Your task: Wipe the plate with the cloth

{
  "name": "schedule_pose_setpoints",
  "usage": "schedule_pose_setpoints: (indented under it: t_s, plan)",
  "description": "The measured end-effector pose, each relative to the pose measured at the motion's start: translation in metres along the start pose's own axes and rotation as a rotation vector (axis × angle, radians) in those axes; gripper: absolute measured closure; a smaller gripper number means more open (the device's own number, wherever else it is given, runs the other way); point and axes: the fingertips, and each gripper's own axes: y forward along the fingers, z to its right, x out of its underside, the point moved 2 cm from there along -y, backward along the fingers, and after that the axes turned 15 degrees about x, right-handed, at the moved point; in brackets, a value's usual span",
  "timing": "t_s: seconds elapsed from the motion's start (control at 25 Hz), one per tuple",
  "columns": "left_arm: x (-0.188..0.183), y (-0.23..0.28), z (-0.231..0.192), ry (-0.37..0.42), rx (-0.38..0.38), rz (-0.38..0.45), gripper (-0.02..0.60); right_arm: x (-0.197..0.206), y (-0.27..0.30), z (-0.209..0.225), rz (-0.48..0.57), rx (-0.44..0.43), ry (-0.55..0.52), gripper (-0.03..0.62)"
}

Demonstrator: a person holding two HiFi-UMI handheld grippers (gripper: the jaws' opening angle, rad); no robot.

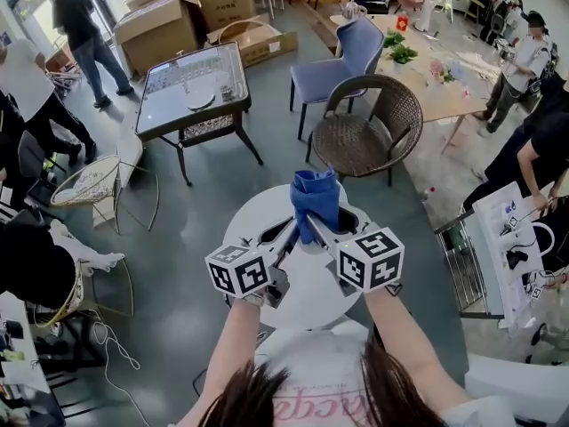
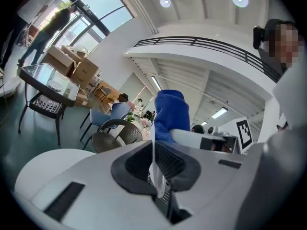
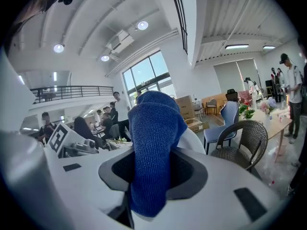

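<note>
Both grippers are raised side by side over a round white table (image 1: 311, 296). My right gripper (image 1: 313, 222) (image 3: 151, 176) is shut on a blue cloth (image 1: 316, 198) (image 3: 152, 143), which stands up out of its jaws in a bunch. My left gripper (image 1: 286, 234) (image 2: 156, 163) is shut on the thin rim of a white plate (image 2: 157, 182), seen edge-on. In the right gripper view the plate (image 3: 194, 139) curves just behind the cloth. The cloth (image 2: 170, 114) rises beside the plate in the left gripper view; whether they touch I cannot tell.
Beyond the table stand a brown wicker chair (image 1: 373, 127) and a blue chair (image 1: 342, 56). A glass-topped table (image 1: 191, 87) and cardboard boxes (image 1: 169, 20) are at the far left. A metal rack (image 1: 462, 265) stands at the right. Several people are around the room.
</note>
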Motion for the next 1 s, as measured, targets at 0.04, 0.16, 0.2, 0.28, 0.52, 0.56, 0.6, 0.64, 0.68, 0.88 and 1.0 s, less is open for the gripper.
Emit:
schedule_pose_setpoints:
  t_s: [0.04,0.16,0.2,0.28,0.52,0.56,0.6,0.64,0.68,0.88,1.0]
  plan:
    - [-0.002,0.000,0.003,0.020,0.006,0.003,0.561,0.000,0.000,0.002,0.003,0.007,-0.003,0.441]
    - [-0.010,0.000,0.010,0.075,0.026,0.015,0.561,-0.002,-0.003,0.013,0.018,0.044,-0.017,0.441]
    - [-0.012,0.000,0.011,0.085,0.031,0.020,0.561,-0.003,-0.004,0.017,0.021,0.059,-0.025,0.441]
    - [-0.014,0.001,0.015,0.105,0.036,0.021,0.561,-0.004,-0.008,0.027,0.024,0.081,-0.027,0.441]
    - [-0.021,0.003,0.015,0.135,0.041,0.023,0.561,-0.004,-0.016,0.057,0.025,0.184,-0.004,0.441]
    - [-0.023,0.003,0.014,0.142,0.040,0.023,0.561,-0.002,-0.018,0.063,0.021,0.201,0.002,0.441]
    - [-0.024,0.003,0.014,0.153,0.037,0.021,0.561,-0.002,-0.020,0.068,0.019,0.210,0.007,0.441]
    - [-0.025,0.004,0.013,0.166,0.031,0.017,0.561,-0.003,-0.023,0.072,0.022,0.213,0.009,0.441]
    - [-0.027,0.005,0.013,0.177,0.026,0.014,0.561,-0.005,-0.026,0.073,0.033,0.212,0.009,0.441]
    - [-0.034,0.007,0.012,0.174,0.015,0.041,0.561,-0.020,-0.053,0.067,0.109,0.196,0.020,0.441]
    - [-0.041,0.006,0.011,0.143,0.011,0.072,0.561,-0.020,-0.059,0.052,0.108,0.157,0.018,0.441]
